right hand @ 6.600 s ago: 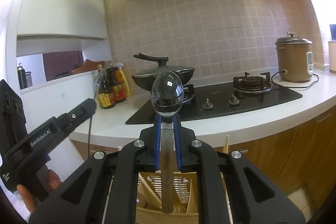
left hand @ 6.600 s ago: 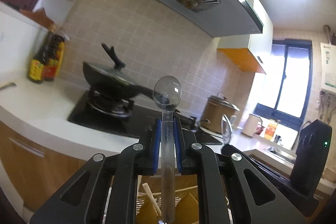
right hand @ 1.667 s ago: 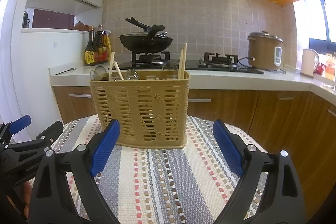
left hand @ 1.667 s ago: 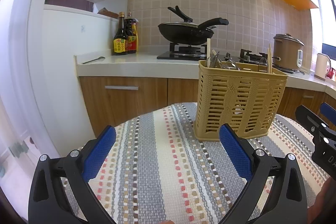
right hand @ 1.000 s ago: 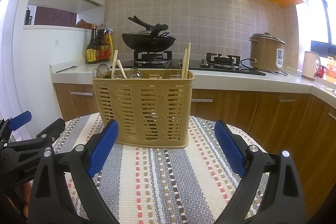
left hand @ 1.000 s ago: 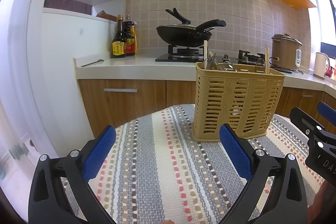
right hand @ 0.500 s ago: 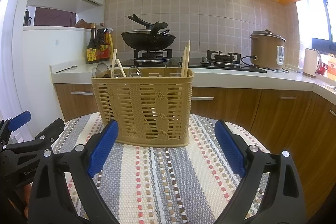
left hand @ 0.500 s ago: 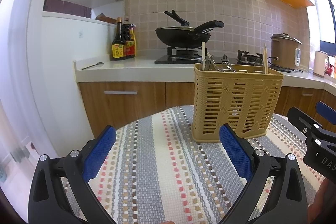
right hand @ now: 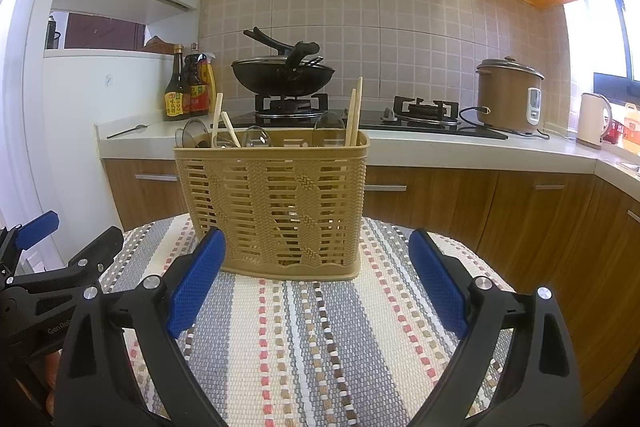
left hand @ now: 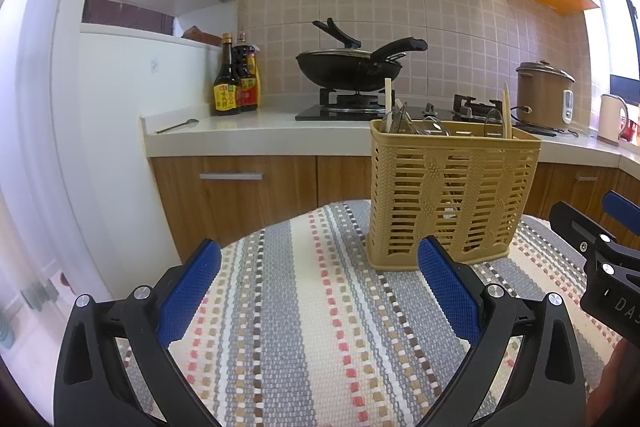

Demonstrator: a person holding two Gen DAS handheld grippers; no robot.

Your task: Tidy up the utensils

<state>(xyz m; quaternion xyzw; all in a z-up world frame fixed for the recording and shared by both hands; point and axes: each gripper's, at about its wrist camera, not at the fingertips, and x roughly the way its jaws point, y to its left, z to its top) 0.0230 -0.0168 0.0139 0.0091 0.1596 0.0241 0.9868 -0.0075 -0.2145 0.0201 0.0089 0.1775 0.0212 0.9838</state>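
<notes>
Spoons gone from both tongs, left tongs (left hand: 318, 293) and right tongs (right hand: 316, 283) gape wide; basket (right hand: 276, 203) slats obscure handles.

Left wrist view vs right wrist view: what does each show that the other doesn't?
Left only: the right claw at frame right, open. Right only: the left claw at frame left, open, and the sink corner. Both: the tan utensil basket holding clear spoons and chopsticks on the striped mat, with the wok behind.

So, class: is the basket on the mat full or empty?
Partly filled. The basket stands upright with clear spoons and chopsticks sticking out above its rim; how much lies lower cannot be told.
</notes>
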